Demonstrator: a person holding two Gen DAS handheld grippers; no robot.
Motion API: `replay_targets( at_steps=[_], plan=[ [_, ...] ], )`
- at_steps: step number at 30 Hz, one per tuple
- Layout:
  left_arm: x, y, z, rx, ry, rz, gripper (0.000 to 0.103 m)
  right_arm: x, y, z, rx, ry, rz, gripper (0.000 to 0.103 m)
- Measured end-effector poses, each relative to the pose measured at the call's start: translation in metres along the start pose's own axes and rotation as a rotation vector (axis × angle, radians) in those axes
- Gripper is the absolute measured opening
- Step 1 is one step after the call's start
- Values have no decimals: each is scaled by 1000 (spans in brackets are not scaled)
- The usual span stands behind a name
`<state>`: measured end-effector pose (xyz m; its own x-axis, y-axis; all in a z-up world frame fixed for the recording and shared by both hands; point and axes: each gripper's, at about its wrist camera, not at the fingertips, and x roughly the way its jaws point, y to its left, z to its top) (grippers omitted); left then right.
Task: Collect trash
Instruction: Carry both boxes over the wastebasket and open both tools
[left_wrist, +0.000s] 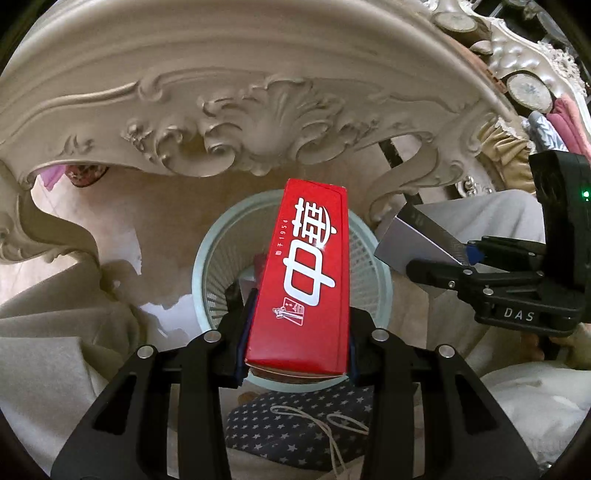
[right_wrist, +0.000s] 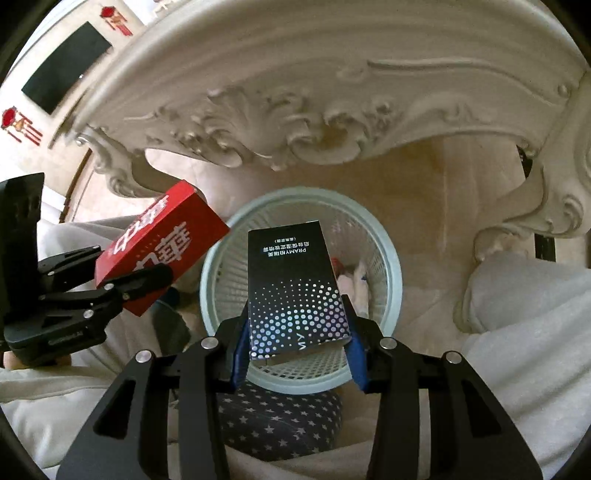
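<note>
Left claw (left_wrist: 295, 354) gripping red box (left_wrist: 306, 269), basket (left_wrist: 207, 266) below, carved table (left_wrist: 221, 122) behind

The basket (left_wrist: 384, 291) stands on the floor in front of the carved table (left_wrist: 229, 122), with a star-print cushion (left_wrist: 295, 417) on its near side. The long box (left_wrist: 306, 273) in the left claw (left_wrist: 295, 332) hangs above the basket. In the right wrist view, the dotted box (right_wrist: 295, 291) in the right claw (right_wrist: 299, 347) hangs over the basket's opening, with the left claw and long box to its left. Scraps (right_wrist: 354, 273) lie inside the basket.
</note>
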<state>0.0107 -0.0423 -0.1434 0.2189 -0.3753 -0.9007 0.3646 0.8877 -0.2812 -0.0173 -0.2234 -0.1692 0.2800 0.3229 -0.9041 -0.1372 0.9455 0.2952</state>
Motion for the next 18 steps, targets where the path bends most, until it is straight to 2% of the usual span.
replay_targets(
  at_steps=[10,12,13,15,18],
  plan=[
    [7,-9,0,29,23,28,41,2,-1,-4,-14,15,-22,42],
    [13,-6,1,18,49,33,62,9,-2,-2,-18,33,-17,45],
    [18,-4,2,12,67,53,78,12,-2,-2,-17,45,-18,55],
    [25,-2,3,10,89,69,79,17,-4,-1,-16,57,-25,64],
    [30,-1,3,15,92,89,86,20,-5,-1,-17,66,-50,64]
  ],
)
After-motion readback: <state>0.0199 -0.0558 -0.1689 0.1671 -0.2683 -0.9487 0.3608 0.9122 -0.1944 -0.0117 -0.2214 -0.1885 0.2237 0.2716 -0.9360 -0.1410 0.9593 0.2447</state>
